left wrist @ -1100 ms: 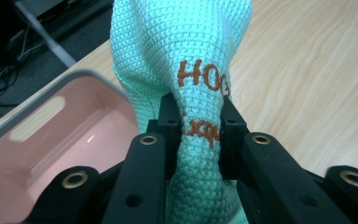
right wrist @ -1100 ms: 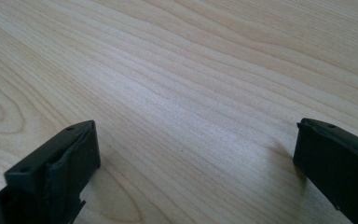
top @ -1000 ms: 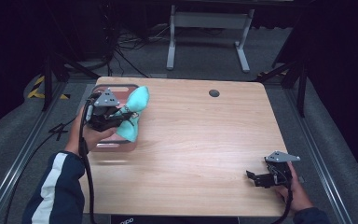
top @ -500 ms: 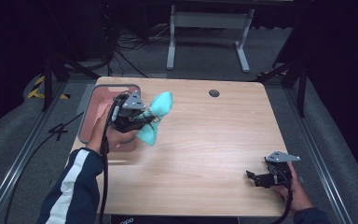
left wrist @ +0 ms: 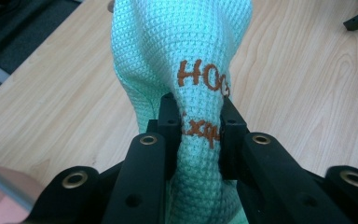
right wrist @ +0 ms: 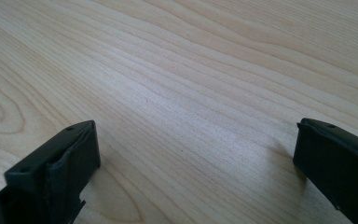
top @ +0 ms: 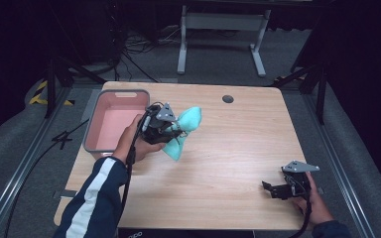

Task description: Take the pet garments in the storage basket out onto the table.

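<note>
Count: one teal cloth (top: 184, 130), one pink bin (top: 115, 119), two claws, all on or above one wooden desk (top: 238, 148).
Left claw (top: 174, 133): clamped tight on the cloth's bunched middle, orange lettering between its pads.
Cloth: held above the desk, just right of the bin.
Right claw (top: 273, 189): jaws spread wide, holding nothing, low over the desk well right of the bin.

The high view looks forward and down from above the near edge of the table (top: 228, 163) and takes in its whole top. The left gripper view sits very close behind a teal cloth (left wrist: 182, 60), over the same wooden top. The right gripper view looks low along bare wood near the near right corner.
</note>
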### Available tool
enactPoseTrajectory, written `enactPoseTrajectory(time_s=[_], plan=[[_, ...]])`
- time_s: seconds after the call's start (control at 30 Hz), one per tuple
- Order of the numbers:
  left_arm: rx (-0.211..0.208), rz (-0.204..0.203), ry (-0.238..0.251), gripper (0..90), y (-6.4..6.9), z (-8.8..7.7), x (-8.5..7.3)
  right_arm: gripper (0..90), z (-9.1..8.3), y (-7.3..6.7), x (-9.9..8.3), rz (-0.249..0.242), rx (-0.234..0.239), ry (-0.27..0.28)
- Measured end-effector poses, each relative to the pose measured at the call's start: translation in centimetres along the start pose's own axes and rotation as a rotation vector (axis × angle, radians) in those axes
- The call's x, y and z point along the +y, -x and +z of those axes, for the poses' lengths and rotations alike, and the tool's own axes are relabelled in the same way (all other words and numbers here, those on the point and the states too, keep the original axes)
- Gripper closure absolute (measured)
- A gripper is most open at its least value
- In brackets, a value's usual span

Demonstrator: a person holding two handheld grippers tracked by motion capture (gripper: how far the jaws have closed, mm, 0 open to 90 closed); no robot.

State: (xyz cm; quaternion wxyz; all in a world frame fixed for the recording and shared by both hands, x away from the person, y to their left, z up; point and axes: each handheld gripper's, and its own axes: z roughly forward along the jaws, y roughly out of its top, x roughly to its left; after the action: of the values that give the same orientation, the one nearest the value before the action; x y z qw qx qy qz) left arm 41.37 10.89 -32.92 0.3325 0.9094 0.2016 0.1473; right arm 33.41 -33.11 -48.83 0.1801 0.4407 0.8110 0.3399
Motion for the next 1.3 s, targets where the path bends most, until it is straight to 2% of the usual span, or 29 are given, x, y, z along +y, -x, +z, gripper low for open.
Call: enactPoseTrajectory(time_s=[0.33, 0.87, 1.1, 1.27, 1.3], plan=[[-0.044, 0.019, -0.047, 76.8, 0.9, 3.8, 0.9, 0.7, 0.0, 0.0, 0.0, 0.0, 0.0, 0.0], [-0.118, 0.004, -0.11, 76.6, 2.7, 9.9, 1.0, 0.7, 0.0, 0.0, 0.0, 0.0, 0.0, 0.0], [-0.126, 0.008, -0.141, 76.6, 3.3, 11.5, 1.0, 0.7, 0.0, 0.0, 0.0, 0.0, 0.0, 0.0], [-0.126, 0.039, -0.167, 76.2, 3.9, 12.5, 1.2, 0.7, 0.0, 0.0, 0.0, 0.0, 0.0, 0.0], [-0.127, 0.034, -0.175, 76.1, 4.0, 12.6, 1.2, 0.7, 0.0, 0.0, 0.0, 0.0, 0.0, 0.0]])
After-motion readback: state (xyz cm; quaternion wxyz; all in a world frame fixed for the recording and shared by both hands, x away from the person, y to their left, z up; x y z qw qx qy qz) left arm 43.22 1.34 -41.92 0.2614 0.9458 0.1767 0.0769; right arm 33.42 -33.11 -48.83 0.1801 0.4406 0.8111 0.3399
